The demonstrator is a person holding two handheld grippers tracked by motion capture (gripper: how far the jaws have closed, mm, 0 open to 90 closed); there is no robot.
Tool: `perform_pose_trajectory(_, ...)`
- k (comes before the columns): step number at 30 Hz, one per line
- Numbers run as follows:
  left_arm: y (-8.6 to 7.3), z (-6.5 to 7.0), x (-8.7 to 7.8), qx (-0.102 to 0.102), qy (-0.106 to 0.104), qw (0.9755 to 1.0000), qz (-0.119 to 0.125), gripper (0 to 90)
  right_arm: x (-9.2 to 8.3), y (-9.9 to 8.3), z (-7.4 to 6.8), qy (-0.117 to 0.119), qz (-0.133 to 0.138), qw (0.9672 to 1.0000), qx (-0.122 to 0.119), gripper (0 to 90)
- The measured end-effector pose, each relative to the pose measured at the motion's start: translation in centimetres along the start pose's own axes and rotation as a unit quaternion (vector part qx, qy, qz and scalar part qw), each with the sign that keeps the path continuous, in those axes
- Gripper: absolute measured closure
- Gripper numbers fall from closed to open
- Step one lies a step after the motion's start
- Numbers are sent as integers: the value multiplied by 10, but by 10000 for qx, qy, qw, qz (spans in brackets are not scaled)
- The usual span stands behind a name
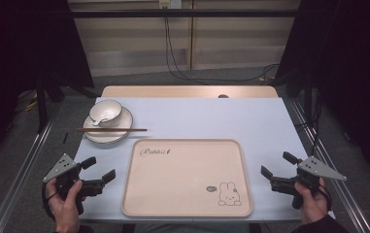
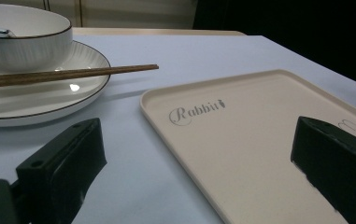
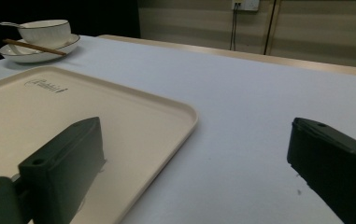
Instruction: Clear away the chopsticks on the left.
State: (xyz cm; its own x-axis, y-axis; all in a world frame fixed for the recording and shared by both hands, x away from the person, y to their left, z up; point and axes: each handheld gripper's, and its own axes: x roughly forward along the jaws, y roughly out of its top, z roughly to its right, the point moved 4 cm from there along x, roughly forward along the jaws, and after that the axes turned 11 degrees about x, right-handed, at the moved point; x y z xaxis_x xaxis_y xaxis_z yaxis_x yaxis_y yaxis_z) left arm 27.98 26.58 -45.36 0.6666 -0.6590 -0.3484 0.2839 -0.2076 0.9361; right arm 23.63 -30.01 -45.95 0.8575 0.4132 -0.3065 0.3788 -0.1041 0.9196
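1. Two grippers sit at the near edge of the table (image 1: 270,116) in the high view: the left gripper (image 1: 100,170) at the tray's left, the right gripper (image 1: 276,164) at its right, each held by a hand (image 1: 68,201) coming in from below. Both have their jaws spread wide with nothing between them, and both point inward toward the tray.
2. The high view alone takes in the whole beige tray (image 1: 187,177), with its "Rabbit" lettering at the far left corner and a small rabbit drawing at the near right. The tray carries nothing.
3. The left gripper view gives the close look at the white bowl (image 2: 24,39) standing on the white plate (image 2: 49,100), both dark-rimmed, with the brown chopsticks (image 2: 68,74) lying across the plate in front of the bowl, their tips overhanging its rim toward the tray. The bowl and plate are cut off at the left edge there.
4. The right gripper view shows the bowl (image 3: 45,30) far off at the upper left, with a spoon handle (image 3: 8,24) sticking out past its rim. What else the bowl holds cannot be made out.
5. In the high view the plate (image 1: 117,135) lies just beyond the tray's far left corner, apart from it.
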Motion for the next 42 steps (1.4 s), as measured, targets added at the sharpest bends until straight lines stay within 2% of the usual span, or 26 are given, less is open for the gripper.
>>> perform_pose_trajectory(10,-1,0,-1,-31,-54,9999,-94,25,2,-1,0,-14,-55,10000,-29,25)
perform_pose_trajectory(13,-2,2,0,45,-186,9996,-184,39,1,-1,-1,13,-78,10000,-13,25)
perform_pose_trajectory(14,-4,5,1,206,-441,9982,-348,40,2,-1,-1,41,-103,9999,-32,25)
perform_pose_trajectory(15,-4,5,1,206,-441,9982,-348,39,2,-2,-1,49,-111,9999,-56,25)
perform_pose_trajectory(16,-4,6,2,272,-352,9983,-382,40,3,-2,-2,50,-124,9999,-32,25)
perform_pose_trajectory(18,-1,5,1,289,-420,9982,-327,64,4,-1,-2,75,-103,9999,-67,25)
perform_pose_trajectory(20,1,4,0,285,-391,9983,-330,63,4,-1,-3,74,-102,9999,-78,25)
perform_pose_trajectory(21,3,2,-2,304,-630,9970,-317,67,4,-1,-3,83,-114,9999,-67,25)
perform_pose_trajectory(22,3,2,-2,304,-630,9970,-317,65,4,-1,-3,83,-114,9999,-67,25)
perform_pose_trajectory(24,7,-5,-7,188,-671,9974,-186,53,5,-1,-3,85,-117,9999,-43,25)
perform_pose_trajectory(26,8,-9,-9,158,-607,9978,-218,53,4,-1,-3,123,-112,9999,-39,25)
perform_pose_trajectory(27,10,-16,-12,175,-699,9972,-182,53,4,0,-3,95,-54,9999,-40,25)
perform_pose_trajectory(29,11,-19,-13,162,-664,9974,-218,54,4,0,-3,110,-38,9999,-34,25)
perform_pose_trajectory(30,12,-22,-14,171,-734,9969,-226,54,4,0,-3,110,-38,9999,-34,25)
perform_pose_trajectory(32,14,-27,-16,235,-696,9968,-306,60,4,0,-2,91,-28,10000,-22,25)
perform_pose_trajectory(33,16,-32,-18,450,-696,9951,-545,60,4,0,-2,84,-38,10000,-20,25)
perform_pose_trajectory(34,18,-35,-18,452,-708,9945,-624,61,4,0,-2,73,-36,10000,-30,26)
perform_pose_trajectory(35,20,-39,-19,405,-713,9951,-561,60,4,0,-2,62,-25,10000,-35,26)
perform_pose_trajectory(37,23,-45,-19,372,-908,9936,-552,57,4,0,-2,69,-8,10000,-25,26)
perform_pose_trajectory(40,25,-55,-17,476,-903,9928,-630,48,4,0,-2,49,2,10000,-26,26)
perform_pose_trajectory(42,27,-62,-15,473,-908,9933,-535,45,4,0,-2,48,2,10000,-24,26)
